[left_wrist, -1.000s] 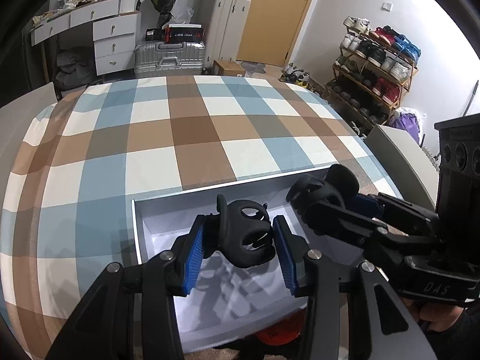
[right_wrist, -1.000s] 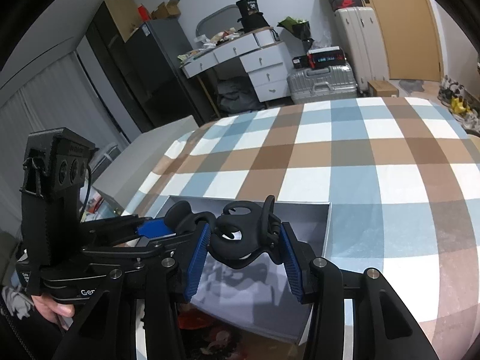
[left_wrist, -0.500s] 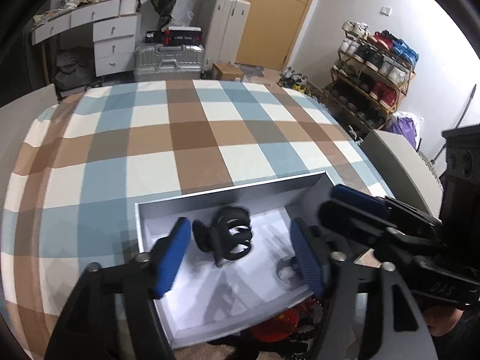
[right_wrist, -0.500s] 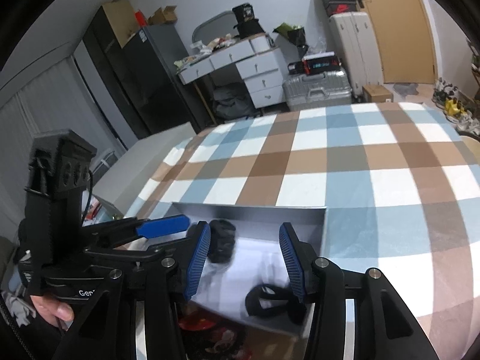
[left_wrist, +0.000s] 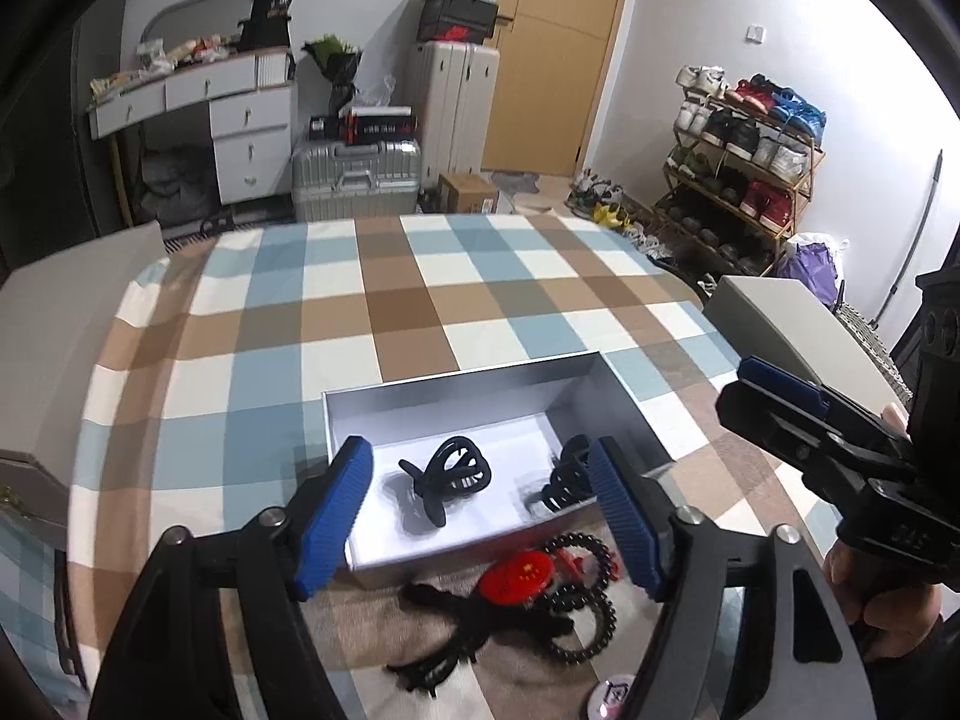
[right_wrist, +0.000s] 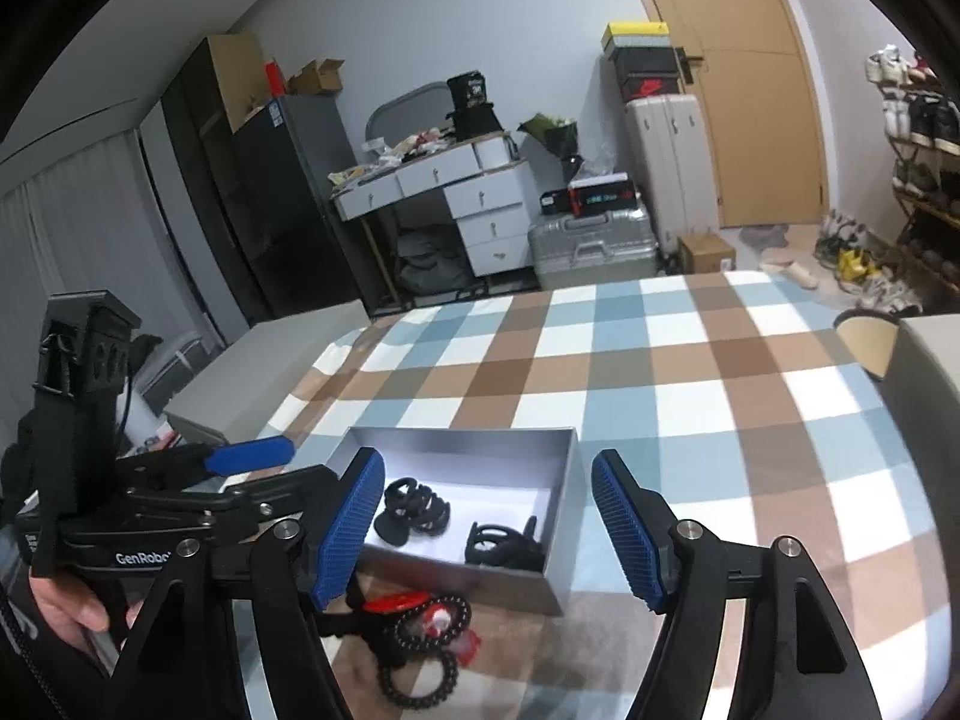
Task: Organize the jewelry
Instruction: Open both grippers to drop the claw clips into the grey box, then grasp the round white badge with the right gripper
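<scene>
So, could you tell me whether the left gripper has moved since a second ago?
Yes. The left gripper, then shut on a black hair clip above the grey box, now stands open, drawn back toward the box's near edge, the clip lying inside.

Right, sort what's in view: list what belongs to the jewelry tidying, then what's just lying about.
Part of the job:
- grey box
- two black hair claws inside it
- black bead bracelets
- red round badge
- black hair claw outside the box

Just lying about:
- silver suitcase
- shoe rack
- white drawer desk
</scene>
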Demonstrator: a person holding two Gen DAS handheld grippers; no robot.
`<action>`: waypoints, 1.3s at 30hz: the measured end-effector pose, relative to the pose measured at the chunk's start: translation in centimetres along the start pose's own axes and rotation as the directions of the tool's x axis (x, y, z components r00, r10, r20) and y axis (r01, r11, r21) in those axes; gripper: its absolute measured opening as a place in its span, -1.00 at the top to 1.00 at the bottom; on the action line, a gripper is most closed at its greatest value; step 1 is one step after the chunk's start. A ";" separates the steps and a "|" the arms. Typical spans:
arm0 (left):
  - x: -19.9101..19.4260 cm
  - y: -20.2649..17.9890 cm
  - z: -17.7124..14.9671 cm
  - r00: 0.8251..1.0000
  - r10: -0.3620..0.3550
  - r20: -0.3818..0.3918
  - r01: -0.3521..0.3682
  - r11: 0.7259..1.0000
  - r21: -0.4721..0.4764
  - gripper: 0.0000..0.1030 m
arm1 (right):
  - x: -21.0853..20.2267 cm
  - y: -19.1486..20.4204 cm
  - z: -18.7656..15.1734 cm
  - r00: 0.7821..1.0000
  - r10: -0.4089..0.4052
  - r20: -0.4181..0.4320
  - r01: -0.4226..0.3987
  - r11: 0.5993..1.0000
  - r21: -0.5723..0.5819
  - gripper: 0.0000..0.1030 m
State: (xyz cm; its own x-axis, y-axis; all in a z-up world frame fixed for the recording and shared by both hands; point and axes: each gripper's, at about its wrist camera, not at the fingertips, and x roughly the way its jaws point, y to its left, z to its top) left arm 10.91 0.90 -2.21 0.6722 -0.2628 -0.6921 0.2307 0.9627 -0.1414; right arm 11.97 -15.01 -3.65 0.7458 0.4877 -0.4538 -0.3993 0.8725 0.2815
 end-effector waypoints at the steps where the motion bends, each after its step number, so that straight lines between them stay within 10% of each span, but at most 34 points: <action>1: -0.5 -0.1 -0.1 1.000 0.006 0.016 -0.006 1.000 0.000 -0.60 | -0.6 0.1 -0.1 1.000 0.000 0.011 0.000 1.000 0.005 -0.58; 14: -4.9 0.9 -5.3 0.975 0.056 0.214 -0.032 0.993 -0.114 -0.97 | -5.2 2.1 -5.1 0.999 -0.013 0.038 0.014 1.000 -0.019 -0.93; 39: -5.2 2.7 -12.7 0.998 0.039 0.043 -0.030 0.979 -0.199 -0.97 | -1.3 5.0 -14.3 0.970 0.036 -0.241 -0.056 0.995 -0.078 -0.79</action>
State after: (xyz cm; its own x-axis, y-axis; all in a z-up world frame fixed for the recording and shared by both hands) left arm -0.88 5.67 -7.96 0.7101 -0.2273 -0.6664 0.0655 0.9637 -0.2589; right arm 1.41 -10.86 -13.75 0.5803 0.5112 -0.6339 -0.4806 0.8434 0.2401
